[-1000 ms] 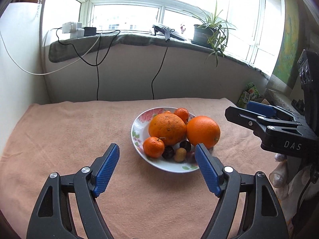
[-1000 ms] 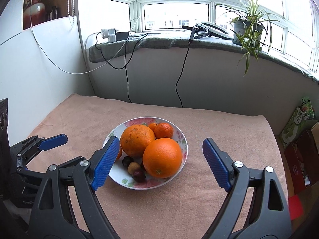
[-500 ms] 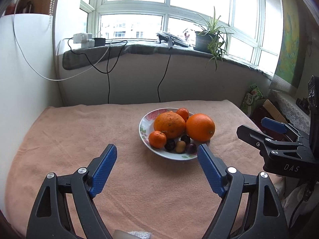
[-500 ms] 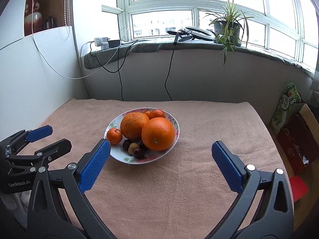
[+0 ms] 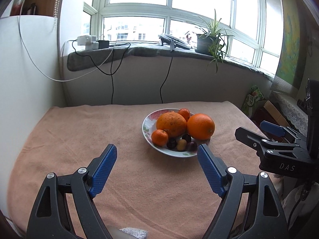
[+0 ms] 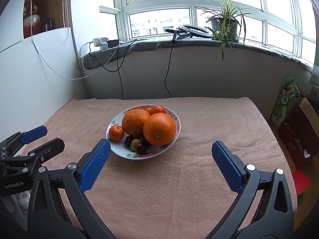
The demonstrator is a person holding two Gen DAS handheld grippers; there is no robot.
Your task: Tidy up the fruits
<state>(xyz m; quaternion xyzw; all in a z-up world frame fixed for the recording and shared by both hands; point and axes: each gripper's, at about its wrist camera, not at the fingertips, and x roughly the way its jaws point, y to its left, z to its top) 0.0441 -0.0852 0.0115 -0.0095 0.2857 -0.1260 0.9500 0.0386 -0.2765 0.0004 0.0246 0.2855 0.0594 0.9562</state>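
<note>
right wrist view: both tongs [image 6: 160,146] released, empty, near the fruit plate [image 6: 177,128].

both grippers farther from bowl [image 5: 177,153]

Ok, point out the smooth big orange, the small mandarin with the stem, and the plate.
smooth big orange [image 6: 159,129], right wrist view, middle of its skin
small mandarin [image 6: 116,133], right wrist view, middle of the fruit
plate [image 5: 148,121], left wrist view, bare inner wall at the left
</note>
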